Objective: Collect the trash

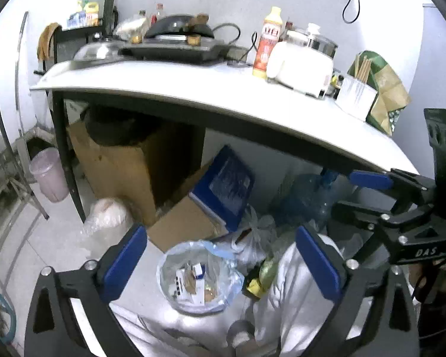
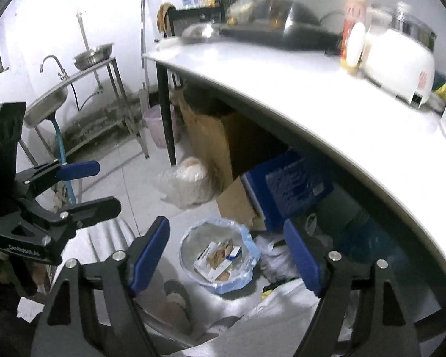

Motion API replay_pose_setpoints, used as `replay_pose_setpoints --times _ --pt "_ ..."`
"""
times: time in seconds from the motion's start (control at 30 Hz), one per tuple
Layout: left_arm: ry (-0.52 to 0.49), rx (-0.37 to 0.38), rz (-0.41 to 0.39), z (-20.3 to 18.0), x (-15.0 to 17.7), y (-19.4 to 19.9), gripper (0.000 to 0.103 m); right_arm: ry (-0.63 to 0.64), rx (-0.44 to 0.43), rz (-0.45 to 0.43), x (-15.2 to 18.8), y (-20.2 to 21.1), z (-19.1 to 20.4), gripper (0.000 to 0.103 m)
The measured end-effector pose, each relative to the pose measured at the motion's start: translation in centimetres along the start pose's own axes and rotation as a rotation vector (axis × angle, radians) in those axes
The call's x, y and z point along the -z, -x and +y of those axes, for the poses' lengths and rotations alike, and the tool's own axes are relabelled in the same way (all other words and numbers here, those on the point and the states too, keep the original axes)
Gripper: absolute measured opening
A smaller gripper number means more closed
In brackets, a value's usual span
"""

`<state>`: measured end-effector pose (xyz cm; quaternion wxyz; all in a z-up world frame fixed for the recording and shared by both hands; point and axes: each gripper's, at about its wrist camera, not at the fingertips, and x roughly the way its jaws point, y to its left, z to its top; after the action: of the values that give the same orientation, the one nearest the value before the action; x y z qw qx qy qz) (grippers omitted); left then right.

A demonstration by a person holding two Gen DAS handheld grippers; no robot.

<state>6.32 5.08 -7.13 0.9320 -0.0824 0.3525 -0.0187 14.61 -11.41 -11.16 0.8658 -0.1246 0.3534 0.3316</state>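
Note:
A round trash bin [image 1: 193, 279] lined with a pale blue plastic bag stands on the floor under the white table; it also shows in the right wrist view [image 2: 218, 257]. Small cardboard boxes [image 2: 217, 257] and paper scraps lie inside it. My left gripper [image 1: 223, 263] is open and empty, hovering above the bin. My right gripper [image 2: 227, 255] is open and empty too, also above the bin. The right gripper shows at the right edge of the left wrist view [image 1: 368, 196], and the left gripper at the left edge of the right wrist view [image 2: 101, 187].
The white table [image 1: 193, 89] carries a stove, wok, bottle [image 1: 267, 41], rice cooker [image 1: 306, 59] and chopstick holder. Under it stand cardboard boxes [image 1: 128, 163], a blue box [image 1: 229, 187], a water jug [image 1: 309, 196] and plastic bags [image 2: 187, 184]. A steel sink [image 2: 47, 101] stands left.

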Motion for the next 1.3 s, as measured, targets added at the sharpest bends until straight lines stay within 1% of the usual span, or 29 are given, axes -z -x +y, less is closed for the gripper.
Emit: replay_pose_setpoints --times 0.1,0.17,0.3,0.43,0.53,0.67,0.8,1.0,1.07,1.2,1.3 --pt "-0.011 -0.013 -0.038 -0.2 -0.9 1.3 0.103 -0.002 0.02 -0.046 -1.0 1.7 -0.1 0.089" --pt "-0.013 -0.016 -0.06 -0.4 -1.5 2.3 0.103 -0.004 0.028 -0.073 -1.5 2.6 -0.3 0.091" --pt "-0.01 0.003 -0.102 -0.8 -2.5 4.1 0.103 0.007 0.047 -0.116 -2.3 4.5 -0.2 0.093" --pt "-0.016 -0.006 -0.152 -1.2 -3.4 6.0 0.103 0.017 0.07 -0.151 -3.0 6.4 -0.1 0.094" --pt "-0.014 0.0 -0.189 -1.3 -4.0 7.3 0.103 0.012 0.076 -0.178 -3.6 7.8 0.2 0.094" --pt "-0.031 -0.036 -0.215 -1.5 -4.7 8.5 0.103 0.022 0.092 -0.217 -4.5 9.4 0.6 0.094" --pt "-0.042 -0.063 -0.253 -2.0 -5.0 9.7 0.103 0.029 0.083 -0.262 -5.3 11.3 1.1 0.094" --pt "-0.053 -0.063 -0.284 -1.9 -5.0 11.0 0.103 0.049 0.076 -0.314 -6.2 13.3 1.8 0.094" --pt "-0.039 -0.082 -0.293 -1.6 -5.0 11.3 0.103 0.049 0.072 -0.329 -6.5 13.7 2.0 0.094" --pt "-0.021 -0.088 -0.297 -0.9 -4.8 11.6 0.103 0.04 0.061 -0.35 -6.5 13.9 2.1 0.094" --pt "-0.013 -0.098 -0.295 -0.5 -4.7 11.5 0.103 0.043 0.057 -0.35 -6.5 13.6 2.4 0.094"
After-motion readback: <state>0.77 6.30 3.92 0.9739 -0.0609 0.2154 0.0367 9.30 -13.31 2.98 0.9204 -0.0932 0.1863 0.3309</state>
